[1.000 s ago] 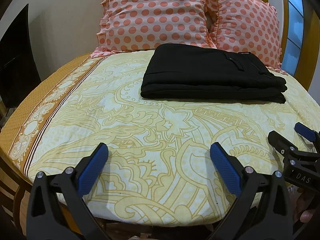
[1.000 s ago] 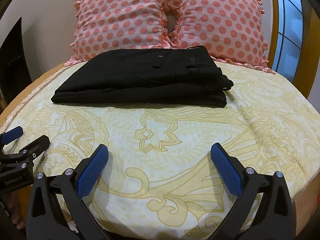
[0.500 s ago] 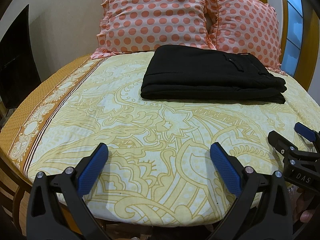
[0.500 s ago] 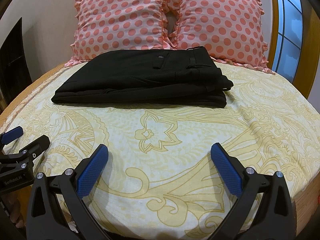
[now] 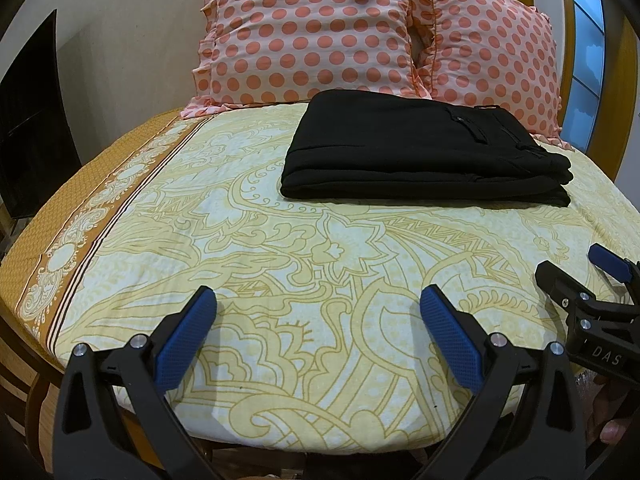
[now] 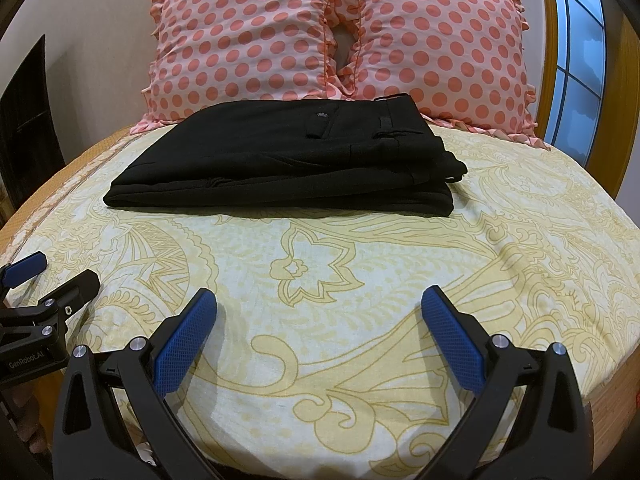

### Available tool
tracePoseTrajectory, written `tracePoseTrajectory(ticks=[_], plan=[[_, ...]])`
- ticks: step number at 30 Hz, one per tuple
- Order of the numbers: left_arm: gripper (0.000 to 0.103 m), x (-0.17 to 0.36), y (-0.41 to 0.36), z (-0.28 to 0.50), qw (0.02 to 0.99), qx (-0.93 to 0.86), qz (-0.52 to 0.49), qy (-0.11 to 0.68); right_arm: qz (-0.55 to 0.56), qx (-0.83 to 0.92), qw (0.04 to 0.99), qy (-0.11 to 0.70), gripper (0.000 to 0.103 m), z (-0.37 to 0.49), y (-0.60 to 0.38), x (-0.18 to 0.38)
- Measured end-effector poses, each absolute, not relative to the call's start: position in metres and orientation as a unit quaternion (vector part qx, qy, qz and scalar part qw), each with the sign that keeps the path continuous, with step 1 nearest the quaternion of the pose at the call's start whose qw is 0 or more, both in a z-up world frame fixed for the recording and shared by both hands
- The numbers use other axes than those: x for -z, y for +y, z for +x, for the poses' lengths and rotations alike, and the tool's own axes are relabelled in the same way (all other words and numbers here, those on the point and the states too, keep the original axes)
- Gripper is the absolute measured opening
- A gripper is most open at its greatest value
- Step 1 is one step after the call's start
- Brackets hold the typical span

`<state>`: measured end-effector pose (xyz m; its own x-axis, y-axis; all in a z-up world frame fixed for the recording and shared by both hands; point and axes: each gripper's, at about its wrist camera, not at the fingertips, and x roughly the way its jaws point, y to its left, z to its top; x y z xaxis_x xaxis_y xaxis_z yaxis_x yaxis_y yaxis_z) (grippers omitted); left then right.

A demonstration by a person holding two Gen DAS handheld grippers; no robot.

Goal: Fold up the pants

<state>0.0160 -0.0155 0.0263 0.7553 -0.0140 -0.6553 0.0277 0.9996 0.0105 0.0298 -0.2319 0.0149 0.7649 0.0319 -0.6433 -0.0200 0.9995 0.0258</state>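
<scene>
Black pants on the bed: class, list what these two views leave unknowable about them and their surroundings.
1. Underside of the black pants, both views: hidden by the top layers, so lower folds can't be checked.
2. Number of layers: black fabric merges along the near edge.
3. Lower parts of the polka-dot pillows: covered by the pants.
4. Window: cut off by the right edge.
5. Right tool in the left wrist view: partly cropped.

Home bedroom: bed (image 6: pixel 520 280) with patterned sheet, polka-dot pillows (image 6: pixel 256 40), window (image 6: pixel 576 60)
</scene>
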Motion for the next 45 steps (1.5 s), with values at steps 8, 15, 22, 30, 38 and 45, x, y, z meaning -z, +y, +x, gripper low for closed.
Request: tracePoseTrajectory(ticks=[8, 15, 22, 30, 38, 45], plan=[[0.101, -0.0265, -0.0154, 0.0161, 0.937, 0.011, 0.010, 0.350, 0.009, -0.012, 0.940, 0.342, 0.102, 0.0298, -0.2310, -0.0147], [0.101, -0.0266, -0.0156, 0.0157, 0.937, 0.011, 0.010, 0.350, 0.010, -0.011, 0.940, 0.342, 0.102, 0.0296, -0.2298, -0.0146], [0.101, -0.0267, -0.0152, 0.0161, 0.937, 0.011, 0.010, 0.350, 0.010, -0.010, 0.940, 0.341, 0.102, 0.0296, -0.2293, -0.0145], [0.101, -0.0255, -0.0157, 0.0158, 0.936, 0.011, 0.010, 0.351, 0.010, -0.009, 0.940, 0.341, 0.102, 0.0295, -0.2286, -0.0145], [0.101, -0.0256, -0.0159, 0.0155, 0.936, 0.011, 0.010, 0.351, 0.010, -0.008, 0.940, 0.341, 0.102, 0.0294, -0.2280, -0.0144], [0.101, -0.0243, -0.0174, 0.0148, 0.936, 0.012, 0.011, 0.352, 0.011, -0.008, 0.940, 0.340, 0.102, 0.0293, -0.2274, -0.0139]])
